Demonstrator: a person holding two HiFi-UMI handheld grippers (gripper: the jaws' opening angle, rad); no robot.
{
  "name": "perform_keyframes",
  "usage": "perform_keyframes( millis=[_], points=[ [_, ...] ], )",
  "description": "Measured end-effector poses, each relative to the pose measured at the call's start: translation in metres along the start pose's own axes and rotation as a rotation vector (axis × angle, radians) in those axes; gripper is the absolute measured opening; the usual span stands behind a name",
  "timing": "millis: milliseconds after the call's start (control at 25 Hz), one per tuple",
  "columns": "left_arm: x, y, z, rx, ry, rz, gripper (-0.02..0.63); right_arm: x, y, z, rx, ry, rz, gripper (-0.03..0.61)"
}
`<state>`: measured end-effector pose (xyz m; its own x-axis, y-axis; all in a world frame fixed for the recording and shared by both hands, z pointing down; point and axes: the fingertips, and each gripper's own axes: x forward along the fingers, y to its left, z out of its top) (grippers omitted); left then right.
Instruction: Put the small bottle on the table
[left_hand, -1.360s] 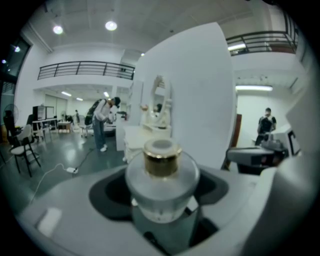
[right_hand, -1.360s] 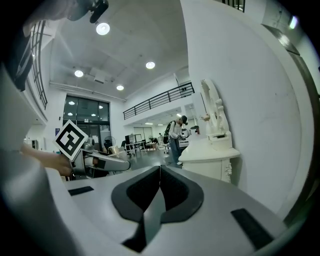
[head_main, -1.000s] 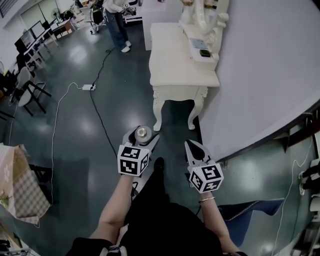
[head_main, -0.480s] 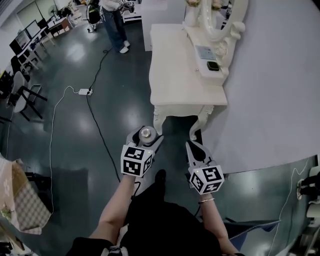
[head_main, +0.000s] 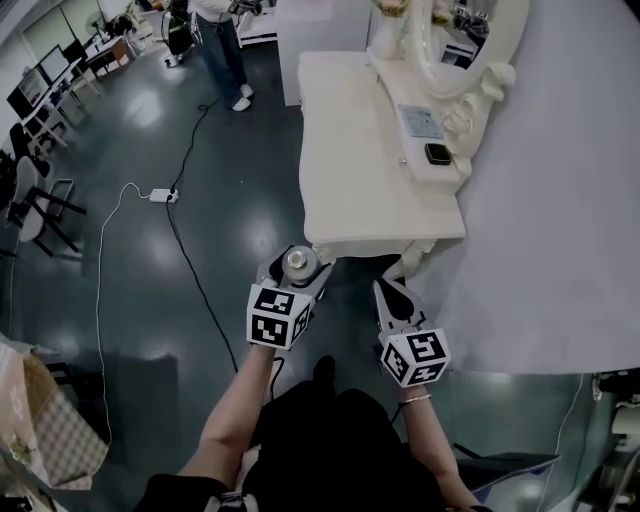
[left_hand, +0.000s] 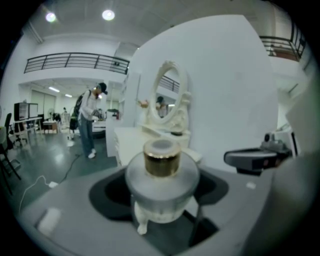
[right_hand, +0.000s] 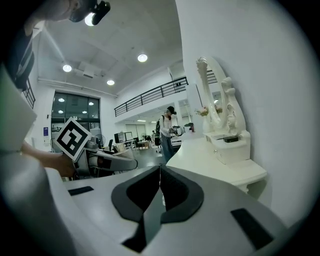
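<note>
A small frosted-glass bottle (left_hand: 161, 180) with a gold collar and pale cap stands upright between the jaws of my left gripper (left_hand: 162, 197), which is shut on it. From the head view the bottle (head_main: 298, 262) shows as a round silvery top just off the near left corner of the white dressing table (head_main: 350, 150). My left gripper (head_main: 292, 281) holds it over the dark floor, short of the tabletop. My right gripper (head_main: 393, 298) hangs beside it, below the table's near edge, jaws shut and empty. The right gripper view shows its jaws (right_hand: 160, 187) closed together, the table (right_hand: 210, 157) ahead.
The table carries an oval mirror (head_main: 450, 50), a small raised shelf (head_main: 432, 140) with a dark object (head_main: 438, 153), and backs onto a white wall (head_main: 560, 150). A person (head_main: 222, 40) stands far off. A cable and power strip (head_main: 160, 194) lie on the floor; chairs (head_main: 30, 200) at left.
I have walked closer to the table: it has grown and slid nearer both grippers. The bottle, still held in the left gripper, now sits next to the table's near left corner.
</note>
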<state>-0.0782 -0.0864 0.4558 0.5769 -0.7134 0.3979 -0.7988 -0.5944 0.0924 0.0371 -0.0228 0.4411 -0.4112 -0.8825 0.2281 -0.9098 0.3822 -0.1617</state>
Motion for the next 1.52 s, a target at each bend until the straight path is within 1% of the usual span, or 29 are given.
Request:
perform_keyframes(
  millis=[280, 560, 1000, 1320, 1520],
  points=[
    [0.029, 0.023, 0.014, 0.003, 0.001, -0.005, 0.338, 0.026, -0.009, 0.009, -0.014, 0.008, -0.01, 0.005],
    [0.062, 0.039, 0.024, 0.001, 0.008, 0.004, 0.337, 0.052, -0.03, 0.017, -0.013, 0.01, -0.016, 0.005],
    [0.13, 0.07, 0.032, -0.015, 0.061, 0.048, 0.337, 0.119, -0.076, 0.034, -0.016, 0.026, 0.048, 0.005],
    [0.182, 0.089, 0.035, -0.03, 0.098, 0.082, 0.338, 0.163, -0.109, 0.036, -0.004, 0.062, 0.086, 0.005],
    [0.216, 0.097, 0.041, -0.019, 0.103, 0.088, 0.338, 0.182, -0.126, 0.036, 0.01, 0.082, 0.097, 0.005]
  ],
)
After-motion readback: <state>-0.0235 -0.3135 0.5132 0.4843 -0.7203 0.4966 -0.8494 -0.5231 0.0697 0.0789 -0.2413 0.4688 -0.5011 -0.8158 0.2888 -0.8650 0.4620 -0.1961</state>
